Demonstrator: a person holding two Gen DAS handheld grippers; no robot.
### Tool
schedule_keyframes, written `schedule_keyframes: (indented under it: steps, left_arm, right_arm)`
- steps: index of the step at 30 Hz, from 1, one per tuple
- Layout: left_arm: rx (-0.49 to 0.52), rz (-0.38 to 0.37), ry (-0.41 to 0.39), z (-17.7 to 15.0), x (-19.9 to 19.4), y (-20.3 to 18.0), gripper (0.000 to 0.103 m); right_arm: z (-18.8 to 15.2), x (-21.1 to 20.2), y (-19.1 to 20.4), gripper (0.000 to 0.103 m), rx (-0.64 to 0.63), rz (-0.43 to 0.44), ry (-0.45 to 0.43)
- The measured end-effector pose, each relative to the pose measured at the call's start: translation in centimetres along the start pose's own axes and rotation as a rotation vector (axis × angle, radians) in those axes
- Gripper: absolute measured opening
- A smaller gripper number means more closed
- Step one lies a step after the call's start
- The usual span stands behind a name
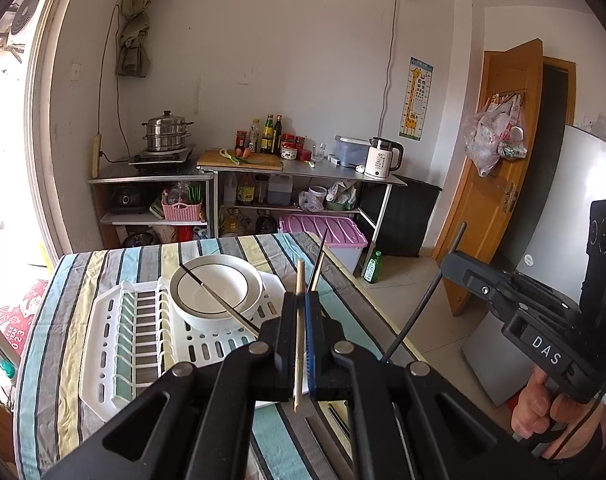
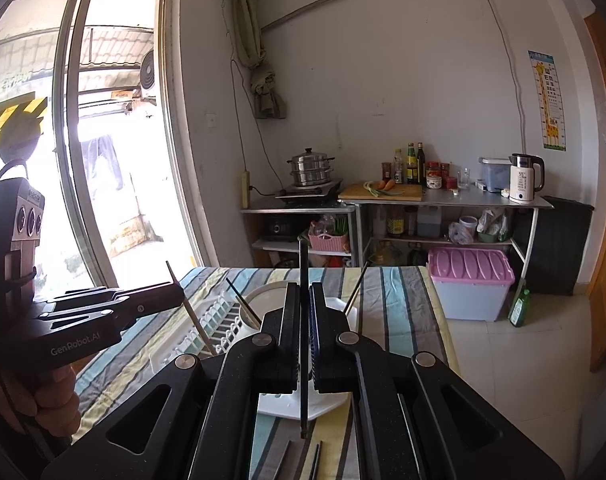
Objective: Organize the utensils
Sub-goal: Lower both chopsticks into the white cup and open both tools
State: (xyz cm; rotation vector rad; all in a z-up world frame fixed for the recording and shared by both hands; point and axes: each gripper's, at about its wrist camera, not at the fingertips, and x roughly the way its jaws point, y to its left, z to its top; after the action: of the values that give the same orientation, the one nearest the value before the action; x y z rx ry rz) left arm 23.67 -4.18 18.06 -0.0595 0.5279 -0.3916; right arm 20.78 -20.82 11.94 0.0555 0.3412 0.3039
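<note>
Chopsticks everywhere: left gripper (image 1: 302,300) pinches a pale wooden chopstick (image 1: 299,340), right gripper (image 2: 303,300) pinches a thin black chopstick (image 2: 303,340). Both stand upright, so either could pivot and slip before reaching the white plastic dish rack (image 1: 115,344) at 10 o'clock.

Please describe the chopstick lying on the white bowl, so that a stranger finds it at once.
On the striped table stands a white dish rack, and in it a white bowl with a dark ring. The dark chopstick lies slanted across its rim, free, while the others are gripped in tongs.
</note>
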Motion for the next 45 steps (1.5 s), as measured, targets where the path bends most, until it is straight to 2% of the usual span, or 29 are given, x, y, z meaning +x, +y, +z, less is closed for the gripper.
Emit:
schedule_keyframes:
  steps: [7,15,21,30,45]
  left_arm:
    - [0.004,-0.005,-0.028,2.6,1.5,0.5,0.004]
    - [-0.023,0.001,-0.016,3.5,4.3,2.0,0.004]
    - [-0.05,-0.002,0.008,2.9,6.5,3.1,0.004]
    - [-0.078,0.003,0.063,1.4,9.2,4.4,0.004]
    - [-0.111,0.068,0.151,-0.9,12.4,6.5,0.002]
  right_arm:
    - [1.9,2.0,-0.7,0.004,0.015,0.001,-0.026]
    - [3.0,4.5,-1.1,0.004,0.028,0.011,-0.032]
    - [2.9,6.6,-1.4,0.004,0.034,0.013,-0.016]
    - [1.0,10.0,-2.8,0.004,0.062,-0.007,0.059]
    - [-0.5,12.4,-5.4,0.004,0.099,-0.049,0.137]
